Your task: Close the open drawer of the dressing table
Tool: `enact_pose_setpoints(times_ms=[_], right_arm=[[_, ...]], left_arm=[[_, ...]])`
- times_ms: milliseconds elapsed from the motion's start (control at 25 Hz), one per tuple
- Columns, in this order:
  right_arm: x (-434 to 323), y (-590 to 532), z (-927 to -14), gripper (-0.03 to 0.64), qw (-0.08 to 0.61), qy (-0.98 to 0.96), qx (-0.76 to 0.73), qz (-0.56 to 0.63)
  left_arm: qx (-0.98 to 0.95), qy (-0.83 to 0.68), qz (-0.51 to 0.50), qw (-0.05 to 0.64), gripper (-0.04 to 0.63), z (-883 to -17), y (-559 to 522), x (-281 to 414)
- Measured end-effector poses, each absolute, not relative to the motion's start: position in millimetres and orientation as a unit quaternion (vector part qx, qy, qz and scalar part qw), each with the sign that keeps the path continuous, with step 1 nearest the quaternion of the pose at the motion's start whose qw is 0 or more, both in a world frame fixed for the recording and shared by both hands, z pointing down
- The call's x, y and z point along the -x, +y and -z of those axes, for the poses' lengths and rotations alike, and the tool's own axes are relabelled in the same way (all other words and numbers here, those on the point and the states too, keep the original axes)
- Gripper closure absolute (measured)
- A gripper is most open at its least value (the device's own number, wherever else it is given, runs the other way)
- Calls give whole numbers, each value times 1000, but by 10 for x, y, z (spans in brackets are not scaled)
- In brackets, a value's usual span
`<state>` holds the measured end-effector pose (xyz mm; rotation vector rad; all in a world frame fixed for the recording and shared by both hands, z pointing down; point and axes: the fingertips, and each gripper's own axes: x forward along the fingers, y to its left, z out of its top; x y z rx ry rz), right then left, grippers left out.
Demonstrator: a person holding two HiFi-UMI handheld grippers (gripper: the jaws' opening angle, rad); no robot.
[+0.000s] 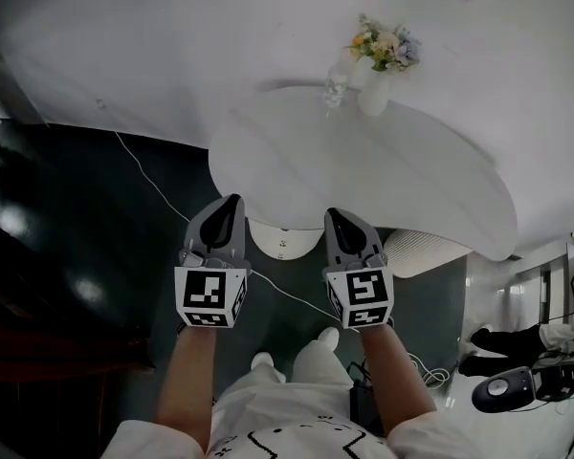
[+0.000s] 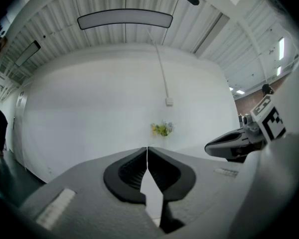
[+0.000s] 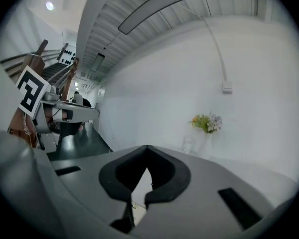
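Observation:
The white rounded dressing table point(image 1: 297, 156) stands against the white wall. Its drawer point(image 1: 268, 236) sticks out a little under the front edge, with a small knob point(image 1: 281, 245) on its curved face. My left gripper point(image 1: 231, 203) hovers just left of the drawer, jaws shut and empty. My right gripper point(image 1: 333, 215) hovers just right of it, also shut with nothing held. In the left gripper view the left gripper point(image 2: 147, 149) points over the tabletop at the flowers point(image 2: 162, 129). The right gripper point(image 3: 147, 148) looks the same way from its own view.
A white vase of flowers point(image 1: 375, 76) and a clear glass point(image 1: 336, 91) stand at the table's back. A white ribbed object point(image 1: 423, 251) sits under the table's right end. A white cable point(image 1: 153, 185) crosses the dark floor. Someone's shoes point(image 1: 488, 338) show at the right.

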<state>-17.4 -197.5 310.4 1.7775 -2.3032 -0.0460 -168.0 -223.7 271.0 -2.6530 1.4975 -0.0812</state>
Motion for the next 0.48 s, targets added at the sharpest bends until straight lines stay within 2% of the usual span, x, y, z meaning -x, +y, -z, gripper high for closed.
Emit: enact_pose_setpoints(times_ms=[480], right_arm=[[-234,-1963,-2151,621,42,-764,-640,73]], left_arm=[[862,496,-5,111,577,-1919,-2223,1529]])
